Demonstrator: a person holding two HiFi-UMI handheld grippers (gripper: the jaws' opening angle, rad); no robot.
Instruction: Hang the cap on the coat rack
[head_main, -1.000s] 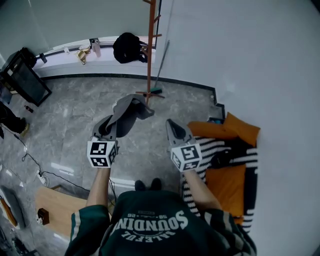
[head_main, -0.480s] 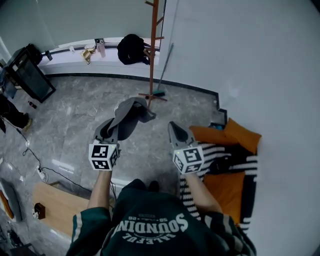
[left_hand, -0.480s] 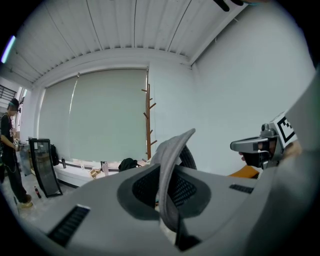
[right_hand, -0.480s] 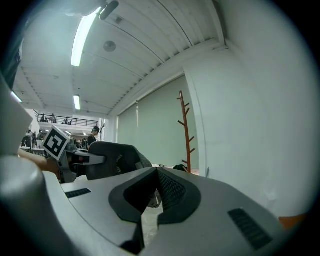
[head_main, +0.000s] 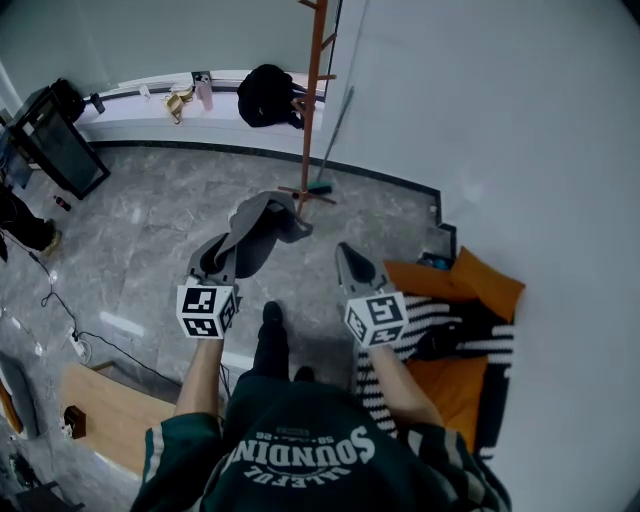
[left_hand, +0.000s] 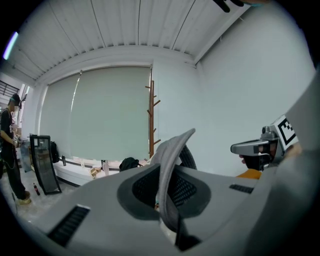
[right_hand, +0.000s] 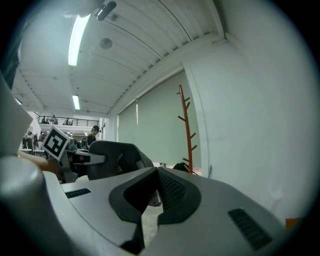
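A grey cap (head_main: 255, 228) hangs from my left gripper (head_main: 218, 255), whose jaws are shut on its brim (left_hand: 170, 175). In the right gripper view the cap (right_hand: 117, 157) shows at the left, still held. My right gripper (head_main: 350, 262) is beside it on the right, shut with nothing between its jaws. The brown wooden coat rack (head_main: 311, 100) stands ahead against the white wall, its pegs bare. It also shows as a coat rack (left_hand: 151, 117) in the left gripper view and a coat rack (right_hand: 186, 130) in the right gripper view.
A black bag (head_main: 268, 95) and small items lie on the white window ledge (head_main: 130, 110) behind the rack. A broom (head_main: 330, 140) leans on the wall. An orange and striped sofa (head_main: 455, 340) is at the right, a black monitor (head_main: 55, 150) at the left. A wooden board (head_main: 100, 420) lies low left.
The person has stepped forward toward the coat rack, one foot now out in front. Both grippers keep their pose and the cap stays held.
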